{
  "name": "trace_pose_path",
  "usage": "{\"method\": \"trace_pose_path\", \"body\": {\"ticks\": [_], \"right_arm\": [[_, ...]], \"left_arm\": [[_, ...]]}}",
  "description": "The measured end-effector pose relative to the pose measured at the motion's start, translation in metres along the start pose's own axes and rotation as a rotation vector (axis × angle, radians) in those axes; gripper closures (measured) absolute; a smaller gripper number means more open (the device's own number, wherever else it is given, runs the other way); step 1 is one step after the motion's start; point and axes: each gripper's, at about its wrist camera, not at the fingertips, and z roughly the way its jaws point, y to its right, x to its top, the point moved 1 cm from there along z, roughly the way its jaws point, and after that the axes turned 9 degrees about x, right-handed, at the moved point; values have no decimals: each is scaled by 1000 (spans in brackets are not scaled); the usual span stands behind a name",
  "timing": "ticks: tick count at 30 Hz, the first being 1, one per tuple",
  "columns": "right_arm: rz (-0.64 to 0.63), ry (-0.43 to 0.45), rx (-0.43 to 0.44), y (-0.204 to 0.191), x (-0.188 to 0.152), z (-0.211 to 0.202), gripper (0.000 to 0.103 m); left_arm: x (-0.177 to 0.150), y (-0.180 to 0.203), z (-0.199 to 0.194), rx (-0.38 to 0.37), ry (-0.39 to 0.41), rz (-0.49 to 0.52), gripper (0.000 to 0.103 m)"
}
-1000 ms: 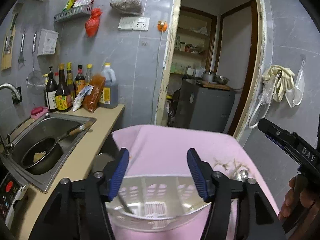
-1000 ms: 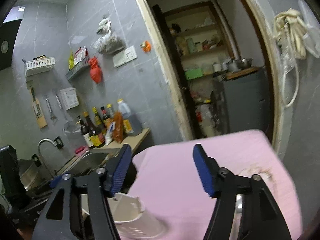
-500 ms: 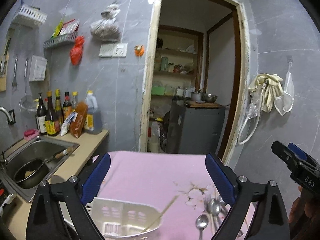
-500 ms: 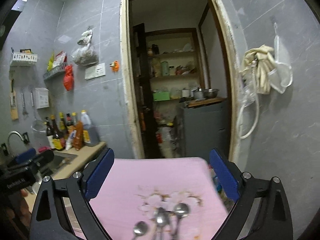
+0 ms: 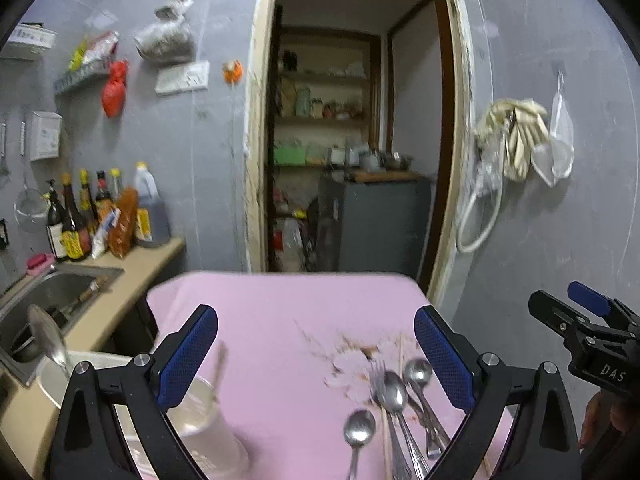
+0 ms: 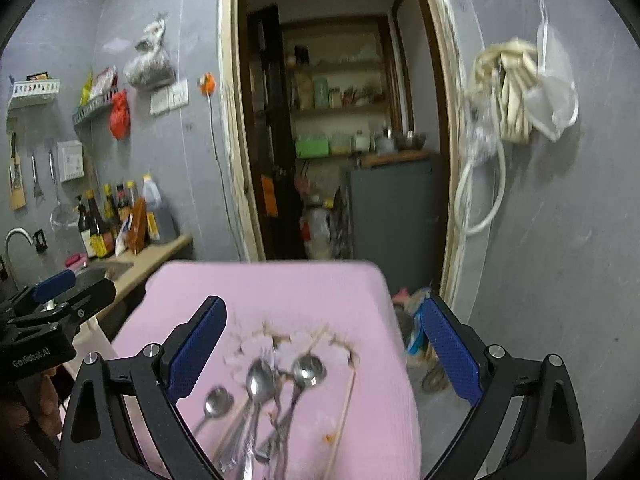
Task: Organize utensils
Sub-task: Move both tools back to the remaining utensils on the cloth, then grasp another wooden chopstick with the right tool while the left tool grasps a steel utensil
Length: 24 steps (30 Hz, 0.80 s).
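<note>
Evidently both tools were prepared for picking: the left gripper (image 5: 316, 354) and the right gripper (image 6: 324, 354) had just been opening and stood wide, with nothing between the jaws. The utensils lay together in one loose pile on the pink tablecloth (image 5: 272, 312), below the right gripper, so either hand could reach them. I counted three spoons (image 6: 258, 376), one fork (image 5: 375, 372) and about two thin chopsticks (image 6: 345, 412). The white holder (image 5: 208, 420) stood well apart on the left, probably to receive them.
</note>
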Motion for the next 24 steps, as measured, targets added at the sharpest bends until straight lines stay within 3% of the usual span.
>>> {"method": "trace_pose_path", "body": {"ticks": [4,9,11,17,24], "right_arm": [[42,-89,16,16,-20,23,9],[82,-215,37,31,-44,57,26],[98,-263,50,36,-54,71,37],[139,-408,70,45,-80,112,56],[154,-506,70,46,-101,147,64]], "left_arm": [[-16,16,15,-12,-74,49,4],[-35,34,35,-15,-154,104,5],[-45,40,44,-10,-194,128,11],[-68,48,77,-1,-343,172,27],[-94,40,111,-35,-521,130,40]]}}
